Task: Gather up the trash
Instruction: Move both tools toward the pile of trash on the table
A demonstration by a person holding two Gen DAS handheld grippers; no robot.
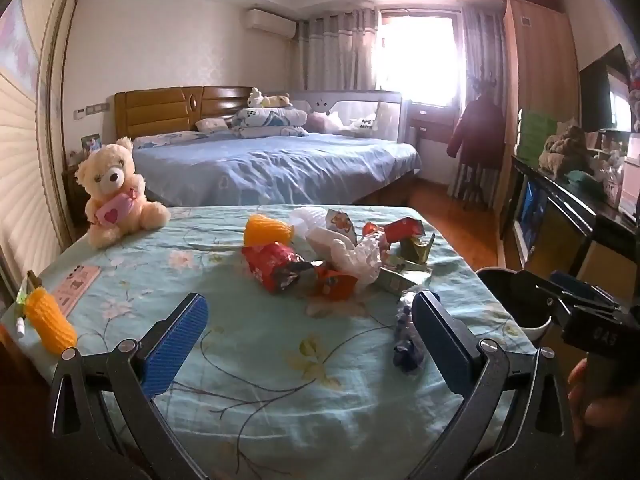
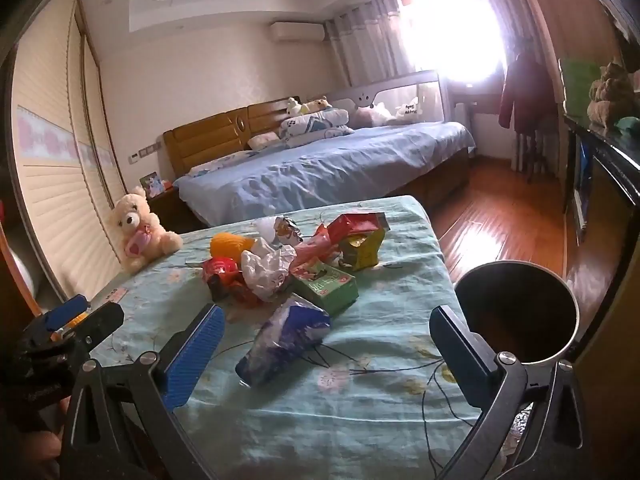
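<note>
From the left wrist view, the left gripper [image 1: 308, 340] hangs over a table covered with a light blue flowered cloth [image 1: 248, 368], and its two blue pads are spread wide with nothing between them. A pile of crinkly wrappers [image 1: 320, 256] sits in the middle of the table, straight ahead and well apart from the pads. A crumpled blue and white plastic wrapper [image 1: 404, 340] lies just beside the right-hand pad, on its outer side, not between the two. A cream teddy bear [image 1: 116, 192] sits at the far left corner, and an orange foam net sleeve [image 1: 50, 320] lies near the left edge. From the right wrist view, the right gripper [image 2: 324, 340] is spread wide too and holds nothing. Here the blue and white wrapper [image 2: 284, 340] lies right between its pads, a bit toward the left one, with its long side running from near-left to far-right. A round dark bin with a shiny rim [image 2: 516, 312] stands just beside the table's right edge, next to the right pad. I think the right hand is nearer to this wrapper and to the bin, so it looks best placed to pick it up first.
</note>
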